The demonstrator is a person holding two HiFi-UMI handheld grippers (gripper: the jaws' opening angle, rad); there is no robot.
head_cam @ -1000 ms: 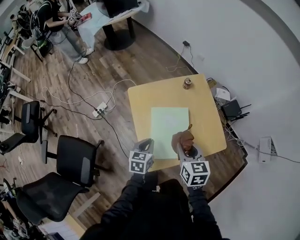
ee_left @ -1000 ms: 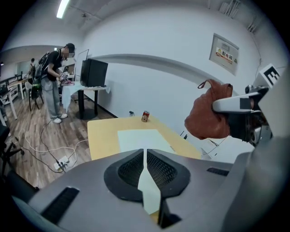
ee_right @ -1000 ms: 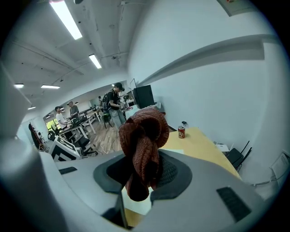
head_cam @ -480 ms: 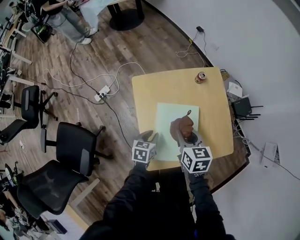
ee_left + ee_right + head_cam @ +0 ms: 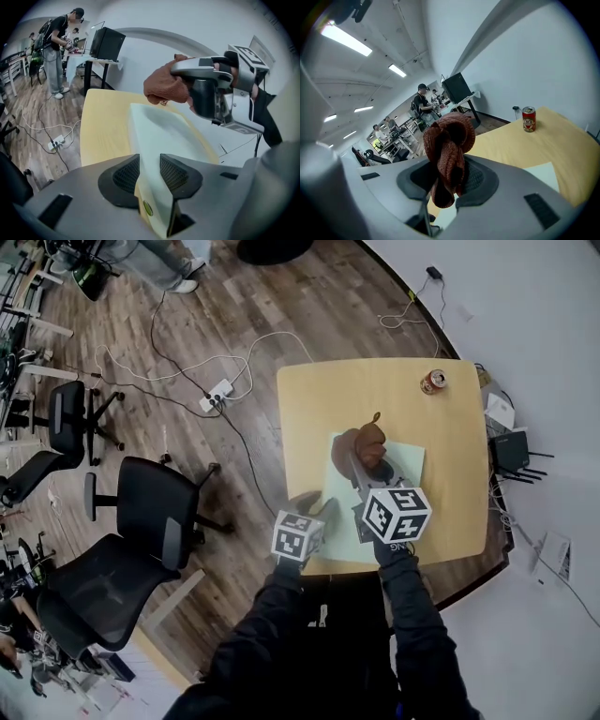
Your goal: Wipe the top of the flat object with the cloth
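Clamping the near edge of the pale green sheet point(image 5: 407, 465), the left hand-held gripper point(image 5: 307, 504) is closed on it; the right hand-held gripper point(image 5: 448, 179) pinches a brown cloth point(image 5: 449, 138) above the sheet on the desk point(image 5: 375, 390).

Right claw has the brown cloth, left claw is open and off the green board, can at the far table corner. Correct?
Not quite. The left claw is shut on the near edge of the green board, as the left gripper view shows. The rest holds: the right claw has the brown cloth, and the can is at the far corner of the table.
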